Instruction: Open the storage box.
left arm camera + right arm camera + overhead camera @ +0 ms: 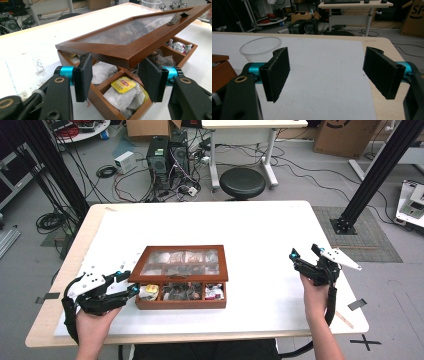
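The left claw is held open at the front left corner of the wooden box, whose glass lid is tilted up just above the jaws. Tea bags are seen between them. The right claw is held open, well apart, above the desk.

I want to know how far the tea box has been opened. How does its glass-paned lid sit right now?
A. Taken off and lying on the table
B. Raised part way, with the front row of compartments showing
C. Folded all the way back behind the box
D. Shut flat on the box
B: in the left gripper view the lid slants up over the wooden tea box, and tea bags show in the open front compartments beneath its edge.
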### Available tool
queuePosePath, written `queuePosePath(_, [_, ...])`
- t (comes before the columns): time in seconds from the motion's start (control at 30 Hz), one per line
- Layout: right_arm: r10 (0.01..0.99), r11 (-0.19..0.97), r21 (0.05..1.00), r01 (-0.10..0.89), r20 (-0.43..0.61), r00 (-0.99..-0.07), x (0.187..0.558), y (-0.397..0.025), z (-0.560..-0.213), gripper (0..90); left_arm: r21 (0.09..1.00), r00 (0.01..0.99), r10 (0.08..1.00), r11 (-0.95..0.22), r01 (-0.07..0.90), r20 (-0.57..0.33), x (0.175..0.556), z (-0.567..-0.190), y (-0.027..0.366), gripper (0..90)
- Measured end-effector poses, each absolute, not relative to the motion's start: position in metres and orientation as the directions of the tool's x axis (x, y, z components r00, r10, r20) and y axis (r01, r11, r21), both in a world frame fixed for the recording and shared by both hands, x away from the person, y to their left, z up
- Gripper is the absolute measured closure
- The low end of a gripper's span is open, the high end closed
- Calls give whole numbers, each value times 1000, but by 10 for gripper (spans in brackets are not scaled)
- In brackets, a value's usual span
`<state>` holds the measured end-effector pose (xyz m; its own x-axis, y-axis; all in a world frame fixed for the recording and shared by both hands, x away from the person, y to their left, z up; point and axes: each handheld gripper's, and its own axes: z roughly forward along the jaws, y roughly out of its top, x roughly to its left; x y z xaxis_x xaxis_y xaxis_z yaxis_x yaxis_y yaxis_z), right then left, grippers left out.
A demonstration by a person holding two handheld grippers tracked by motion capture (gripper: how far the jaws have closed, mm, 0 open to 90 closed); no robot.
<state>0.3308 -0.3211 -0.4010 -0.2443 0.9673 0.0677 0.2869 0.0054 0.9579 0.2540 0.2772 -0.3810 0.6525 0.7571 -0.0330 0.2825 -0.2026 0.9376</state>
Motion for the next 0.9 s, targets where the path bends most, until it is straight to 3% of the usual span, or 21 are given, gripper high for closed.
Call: queuePosePath(0.9, [966,-12,958,287,85,-243,331,-319,-401,220,954,642,766,-159,253,-43,283,-354,270,421])
